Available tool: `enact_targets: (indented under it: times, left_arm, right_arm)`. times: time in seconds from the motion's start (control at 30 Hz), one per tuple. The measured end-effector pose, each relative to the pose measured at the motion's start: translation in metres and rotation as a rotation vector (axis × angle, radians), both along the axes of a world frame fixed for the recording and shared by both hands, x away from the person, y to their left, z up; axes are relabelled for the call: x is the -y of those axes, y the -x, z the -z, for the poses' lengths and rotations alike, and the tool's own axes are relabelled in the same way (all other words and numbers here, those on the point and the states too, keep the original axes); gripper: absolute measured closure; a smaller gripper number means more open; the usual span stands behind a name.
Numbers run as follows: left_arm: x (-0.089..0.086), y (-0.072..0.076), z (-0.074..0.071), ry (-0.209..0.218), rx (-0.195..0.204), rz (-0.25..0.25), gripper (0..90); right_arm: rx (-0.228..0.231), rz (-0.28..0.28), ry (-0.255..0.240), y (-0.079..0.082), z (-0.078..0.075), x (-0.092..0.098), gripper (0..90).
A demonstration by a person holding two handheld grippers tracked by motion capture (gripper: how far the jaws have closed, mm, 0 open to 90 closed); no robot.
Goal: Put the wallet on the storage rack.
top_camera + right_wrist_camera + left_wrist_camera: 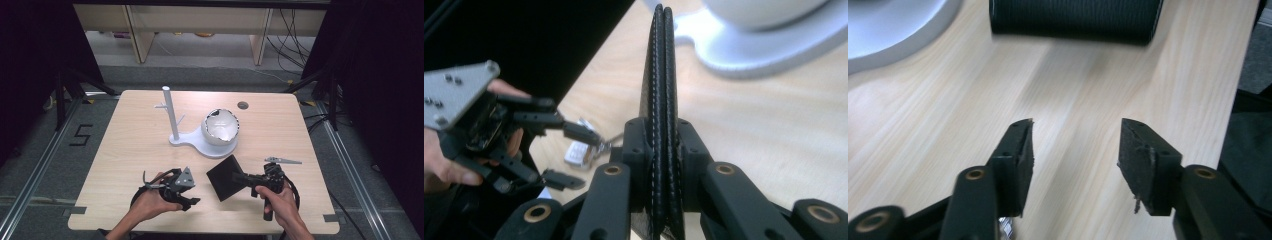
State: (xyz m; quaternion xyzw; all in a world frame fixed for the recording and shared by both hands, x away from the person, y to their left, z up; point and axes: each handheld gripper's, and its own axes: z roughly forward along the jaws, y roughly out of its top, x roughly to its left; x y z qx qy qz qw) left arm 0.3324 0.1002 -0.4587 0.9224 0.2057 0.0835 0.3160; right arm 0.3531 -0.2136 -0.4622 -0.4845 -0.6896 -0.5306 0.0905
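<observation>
A: Two grippers over the wooden table (130, 150). The right gripper (243, 178) has its jaws clamped on a flat black stitched wallet (225, 176), pads pressing both faces near one edge. In the right gripper view the wallet (663, 75) stands on edge between the jaws, two stitched layers side by side.

B: Position of the wallet?

A: In the high view, near the table's front, right of centre, tilted, just in front of the white stand's base (207, 146). Whether its lower corner touches the wood, cannot tell.

B: Left gripper?

A: The left gripper (192, 201) sits left of the wallet, apart from it. Jaws parted to a middling gap, nothing between the pads; bare wood shows through in the left gripper view (1077, 150). The wallet's edge (1073, 20) lies beyond the tips.

B: Other items?

A: White post (171, 112) rising from the base, white cracked bowl-shaped shell (220, 127) on it. A small grey metal piece (283, 160) lies right of the right gripper.
</observation>
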Motion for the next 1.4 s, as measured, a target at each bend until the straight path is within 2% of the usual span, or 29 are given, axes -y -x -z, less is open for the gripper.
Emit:
enact_targets:
  times: [0.03,0.07,0.1,0.13,0.17,0.27,0.3,0.33,0.37,0.4,0.47,0.5,0.57,0.6,0.63,0.67,0.7,0.73,0.77,0.83,0.9,0.93,1.0,1.33,1.4]
  left_arm:
    - [-0.004,0.001,0.000,0.007,-0.006,-0.013,45.6]
    - [-0.006,0.002,0.000,0.013,-0.006,-0.026,44.0]
    - [-0.010,0.003,-0.001,-0.003,-0.001,-0.022,42.4]
    - [-0.012,0.005,0.000,0.008,0.001,-0.037,40.8]
    - [-0.012,0.005,0.000,0.008,0.001,-0.037,39.2]
    - [-0.025,0.012,0.000,0.022,-0.022,-0.064,35.7]
    - [-0.028,0.014,0.000,0.015,-0.017,-0.066,35.2]
    - [-0.031,0.016,0.001,0.019,-0.022,-0.064,35.0]
    - [-0.031,0.016,0.001,0.019,-0.022,-0.064,34.7]
    - [-0.037,0.020,0.002,0.023,-0.018,-0.087,34.0]
    - [-0.042,0.023,0.004,0.027,-0.021,-0.090,33.7]
    - [-0.045,0.026,0.005,0.036,-0.020,-0.103,33.5]
    - [-0.049,0.029,0.005,0.066,-0.043,-0.113,33.3]
    - [-0.052,0.031,0.005,0.070,-0.043,-0.106,33.3]
    - [-0.053,0.032,0.005,0.080,-0.041,-0.116,33.3]
    - [-0.055,0.034,0.005,0.073,-0.031,-0.127,33.3]
    - [-0.057,0.035,0.004,0.076,-0.027,-0.122,33.3]
    - [-0.058,0.036,0.004,0.077,-0.023,-0.122,33.2]
    - [-0.060,0.037,0.004,0.073,-0.024,-0.138,33.2]
    - [-0.061,0.037,0.004,0.074,-0.015,-0.132,32.8]
    - [-0.064,0.041,0.006,0.100,-0.026,-0.151,32.7]
    - [-0.066,0.041,0.006,0.091,-0.020,-0.143,32.7]
    - [-0.069,0.042,0.007,0.101,-0.028,-0.156,32.7]
    - [-0.077,0.043,0.010,0.111,-0.029,-0.172,32.3]
    - [-0.076,0.044,0.010,0.125,-0.040,-0.173,32.1]
  right_arm:
    - [0.014,0.002,-0.009,-0.002,-0.003,0.000,79.1]
    - [0.010,0.015,-0.006,-0.006,-0.005,0.001,79.1]
    - [-0.001,0.015,-0.009,-0.008,-0.009,0.002,79.1]
    - [0.005,0.018,-0.011,-0.011,-0.011,0.004,79.1]
    - [0.062,0.019,0.008,-0.017,-0.010,0.006,79.1]
    - [0.069,0.037,0.012,-0.026,-0.019,0.010,79.1]
    - [0.046,0.047,0.003,-0.028,-0.024,0.011,79.1]
    - [0.072,0.050,0.017,-0.032,-0.026,0.013,79.1]
    - [0.072,0.050,0.017,-0.032,-0.026,0.013,79.1]
    - [0.085,0.061,0.027,-0.039,-0.032,0.016,79.1]
    - [0.097,0.071,0.030,-0.046,-0.038,0.020,79.1]
    - [0.108,0.074,0.034,-0.049,-0.040,0.021,79.1]
    - [0.096,0.090,0.038,-0.054,-0.048,0.023,79.1]
    - [0.123,0.092,0.050,-0.059,-0.051,0.025,79.1]
    - [0.123,0.098,0.053,-0.063,-0.054,0.027,79.1]
    - [0.124,0.101,0.057,-0.065,-0.056,0.027,79.1]
    - [0.131,0.108,0.064,-0.069,-0.060,0.028,79.1]
    - [0.084,0.123,0.047,-0.069,-0.064,0.027,79.1]
    - [0.144,0.118,0.074,-0.076,-0.064,0.030,79.1]
    - [0.118,0.136,0.059,-0.082,-0.068,0.030,79.1]
    - [0.120,0.145,0.066,-0.091,-0.071,0.031,79.1]
    - [0.123,0.146,0.066,-0.094,-0.072,0.031,79.1]
    - [0.117,0.157,0.064,-0.101,-0.074,0.030,79.1]
    - [0.091,0.197,0.075,-0.135,-0.071,0.021,79.0]
    - [0.088,0.203,0.081,-0.140,-0.070,0.019,79.0]
